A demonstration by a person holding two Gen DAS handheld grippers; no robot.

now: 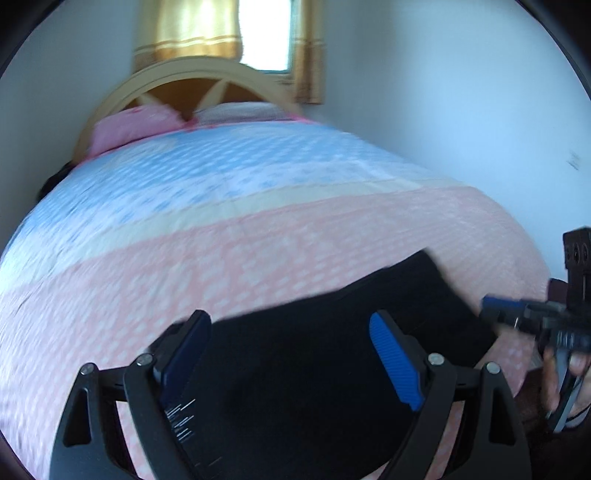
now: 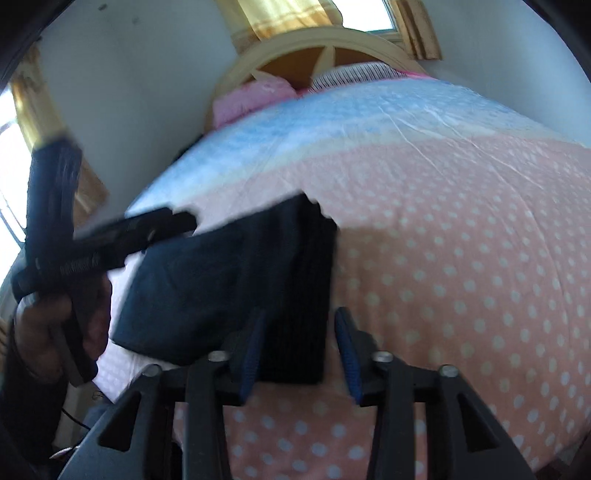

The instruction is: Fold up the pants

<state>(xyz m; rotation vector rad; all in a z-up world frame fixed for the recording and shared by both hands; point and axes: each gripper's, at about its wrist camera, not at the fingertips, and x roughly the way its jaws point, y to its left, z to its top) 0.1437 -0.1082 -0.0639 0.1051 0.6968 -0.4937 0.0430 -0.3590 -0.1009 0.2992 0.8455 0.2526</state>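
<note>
The dark pants (image 1: 314, 369) lie folded into a thick rectangle on the pink dotted bedspread (image 1: 184, 266) near the bed's foot. My left gripper (image 1: 288, 325) hangs above them, jaws wide open, nothing between the blue pads. In the right wrist view the pants (image 2: 221, 277) show a stacked folded edge on their right side. My right gripper (image 2: 301, 317) hovers over that edge with its pads only a little apart and not pressing the cloth. The left gripper (image 2: 177, 221) shows at the pants' far left corner, held by a hand (image 2: 44, 325). At the left view's right edge the right gripper (image 1: 495, 308) appears.
The bedspread turns cream, then blue (image 2: 332, 110) toward the wooden arched headboard (image 1: 192, 81). Pink pillows (image 1: 133, 125) lie against it. White walls flank the bed, with a curtained window (image 1: 258, 33) behind. A second window (image 2: 14, 166) is at the left.
</note>
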